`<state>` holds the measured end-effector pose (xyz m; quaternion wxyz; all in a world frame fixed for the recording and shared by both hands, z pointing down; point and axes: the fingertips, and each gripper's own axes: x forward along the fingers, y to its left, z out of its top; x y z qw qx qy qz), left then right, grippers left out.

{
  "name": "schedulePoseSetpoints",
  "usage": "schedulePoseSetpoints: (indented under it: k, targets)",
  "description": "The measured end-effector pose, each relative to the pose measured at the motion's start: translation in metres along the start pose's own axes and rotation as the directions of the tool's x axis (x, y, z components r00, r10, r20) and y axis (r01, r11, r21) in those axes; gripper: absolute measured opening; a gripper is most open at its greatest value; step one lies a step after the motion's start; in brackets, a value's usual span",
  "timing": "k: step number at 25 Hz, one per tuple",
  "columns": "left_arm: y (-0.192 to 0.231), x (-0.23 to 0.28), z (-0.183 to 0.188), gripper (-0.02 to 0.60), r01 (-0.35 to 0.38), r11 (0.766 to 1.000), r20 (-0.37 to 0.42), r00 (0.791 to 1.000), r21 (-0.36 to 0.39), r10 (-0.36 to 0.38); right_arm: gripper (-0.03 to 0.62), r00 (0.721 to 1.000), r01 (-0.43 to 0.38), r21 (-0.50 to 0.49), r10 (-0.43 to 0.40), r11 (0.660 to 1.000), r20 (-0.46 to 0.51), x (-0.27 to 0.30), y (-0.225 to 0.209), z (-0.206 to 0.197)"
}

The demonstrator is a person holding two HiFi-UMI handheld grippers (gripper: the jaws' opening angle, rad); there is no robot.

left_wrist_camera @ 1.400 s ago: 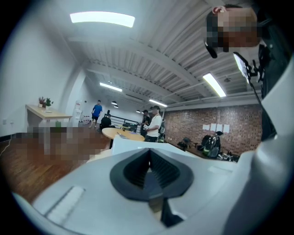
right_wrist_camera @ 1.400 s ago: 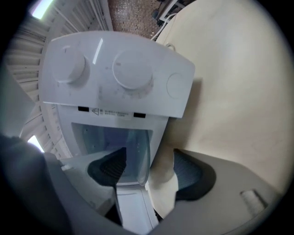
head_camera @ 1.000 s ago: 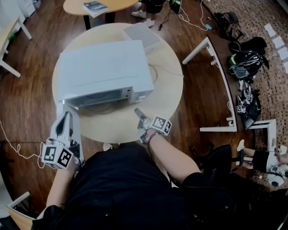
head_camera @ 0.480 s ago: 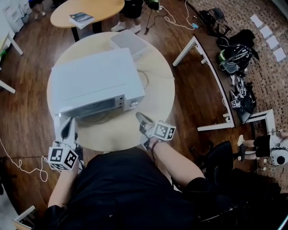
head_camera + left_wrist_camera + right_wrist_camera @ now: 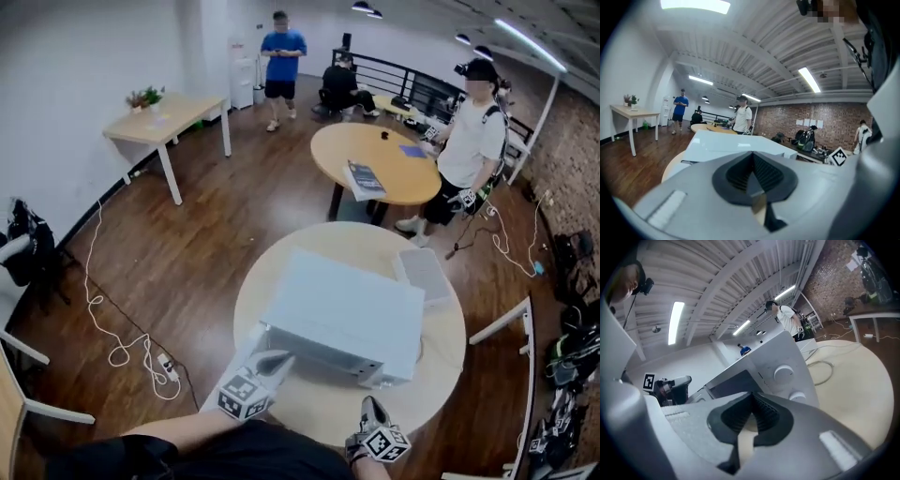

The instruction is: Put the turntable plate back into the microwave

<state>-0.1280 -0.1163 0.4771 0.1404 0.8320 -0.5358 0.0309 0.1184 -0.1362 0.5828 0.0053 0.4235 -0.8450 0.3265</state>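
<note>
Nearby, a white box [image 5: 427,272] flanks the microwave [image 5: 342,319].

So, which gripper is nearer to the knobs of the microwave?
Right. The right gripper is just in front of the knobs; the left gripper is at the microwave's other front end.

Microwave [image 5: 342,314] fills the middle of the round table [image 5: 441,361], leaving a bare strip along the near edge and open tabletop to its right, crossed by a looped cable [image 5: 825,367]; a white box [image 5: 425,274] blocks the far right
</note>
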Motion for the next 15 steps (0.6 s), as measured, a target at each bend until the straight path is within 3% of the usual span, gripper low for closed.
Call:
schedulePoseSetpoints:
  k: [8, 15]
  targets:
    - [-0.018, -0.027, -0.002, 0.006, -0.013, 1.000, -0.041, 0.999, 0.011, 0.014, 0.002, 1.000, -0.014, 0.028, 0.014, 1.000, -0.015, -0.011, 0.020, -0.014]
    - [-0.022, -0.021, -0.012, 0.006, -0.007, 1.000, -0.060, 0.998, 0.008, 0.007, 0.002, 0.999, -0.014, 0.027, 0.015, 1.000, -0.036, -0.009, 0.015, -0.026]
